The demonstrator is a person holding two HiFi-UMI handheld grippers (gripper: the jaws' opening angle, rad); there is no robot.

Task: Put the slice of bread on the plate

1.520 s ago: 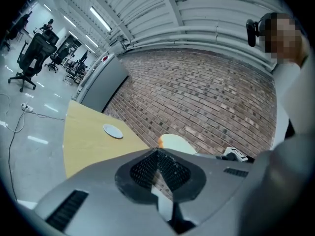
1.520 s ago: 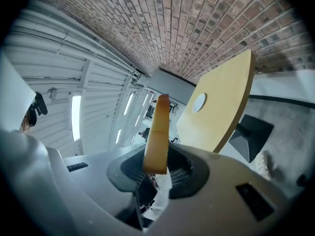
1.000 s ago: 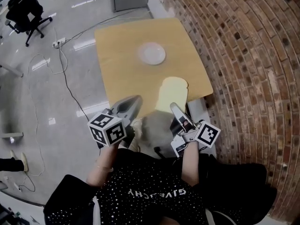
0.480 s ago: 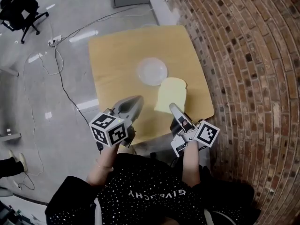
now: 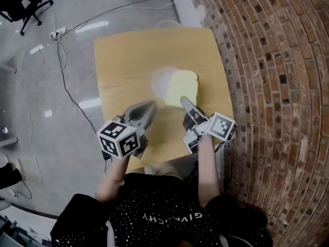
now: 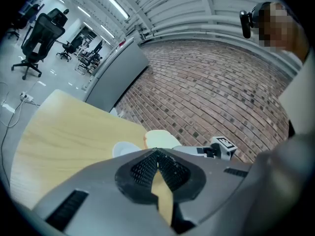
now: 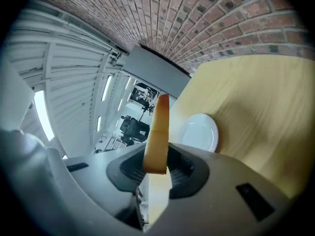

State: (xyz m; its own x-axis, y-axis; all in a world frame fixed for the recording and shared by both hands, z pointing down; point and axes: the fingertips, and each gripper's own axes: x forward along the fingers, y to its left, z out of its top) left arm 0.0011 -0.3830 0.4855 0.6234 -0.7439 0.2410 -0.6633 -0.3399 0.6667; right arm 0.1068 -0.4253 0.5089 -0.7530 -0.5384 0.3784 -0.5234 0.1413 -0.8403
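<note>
Left tongs (image 5: 148, 107) clenched, tips together, nothing between them, over the desk (image 5: 123, 50) near its front edge. Right tongs (image 5: 185, 103) just beside them, grasping the slice of bread (image 5: 182, 86) by its near edge. Slice sticks out ahead, held off the desk; from the head view it overlaps the right side of the white plate (image 5: 159, 79). Plate sits mid-desk. Brick wall (image 5: 272, 60) right of desk, grey floor (image 5: 46, 102) left.
</note>
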